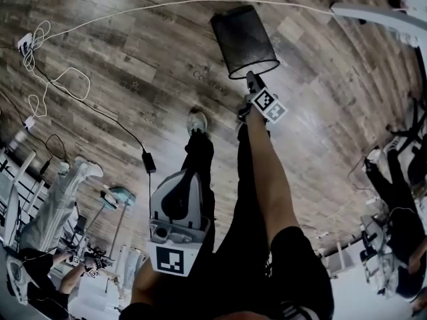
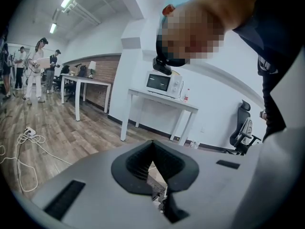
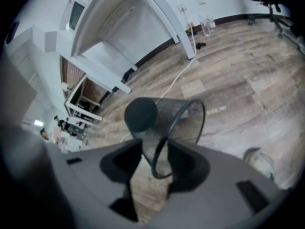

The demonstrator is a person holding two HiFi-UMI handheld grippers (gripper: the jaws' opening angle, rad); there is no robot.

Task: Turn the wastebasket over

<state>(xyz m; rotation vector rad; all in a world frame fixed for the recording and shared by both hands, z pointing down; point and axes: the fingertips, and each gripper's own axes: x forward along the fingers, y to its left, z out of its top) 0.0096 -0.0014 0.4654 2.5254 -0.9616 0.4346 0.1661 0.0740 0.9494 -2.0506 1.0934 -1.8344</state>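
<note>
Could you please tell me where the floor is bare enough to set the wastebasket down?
Bare floor lies right of the wastebasket, up to the white table leg. Another bare patch sits left of it, between the white cable and the black cord. The far left is crowded with coiled cables.

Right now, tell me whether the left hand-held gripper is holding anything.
No, the left hand-held gripper has its jaws shut together with nothing between them.
</note>
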